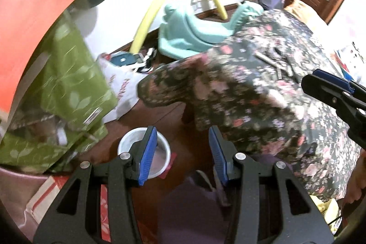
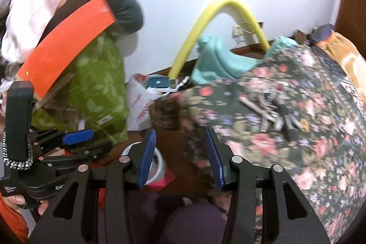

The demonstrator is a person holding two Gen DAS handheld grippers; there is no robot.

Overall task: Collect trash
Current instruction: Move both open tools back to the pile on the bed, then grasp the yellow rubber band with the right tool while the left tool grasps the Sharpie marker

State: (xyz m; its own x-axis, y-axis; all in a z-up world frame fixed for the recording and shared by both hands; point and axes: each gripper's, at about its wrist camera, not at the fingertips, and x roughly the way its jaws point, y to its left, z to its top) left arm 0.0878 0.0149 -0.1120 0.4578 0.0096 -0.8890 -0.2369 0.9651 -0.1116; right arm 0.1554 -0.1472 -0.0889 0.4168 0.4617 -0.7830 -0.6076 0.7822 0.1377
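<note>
A white paper cup (image 1: 157, 152) stands on the brown floor, over a red scrap (image 1: 170, 166), just past my left gripper (image 1: 183, 152), whose jaws are open and empty; the left finger overlaps the cup. The cup also shows in the right wrist view (image 2: 159, 166), behind the left finger of my right gripper (image 2: 180, 157), which is open and empty. My left gripper shows at the left of the right wrist view (image 2: 77, 141). My right gripper's fingertip (image 1: 329, 86) shows at the right of the left wrist view.
A floral cloth (image 1: 263, 88) covers a bed or table at right, with metal bits (image 2: 272, 111) on it. A green leaf-print bag (image 1: 68, 84), an orange panel (image 1: 45, 4), a white plastic bag (image 1: 123, 88), a teal plastic seat (image 1: 187, 31) and a yellow tube (image 1: 155, 8) crowd the back.
</note>
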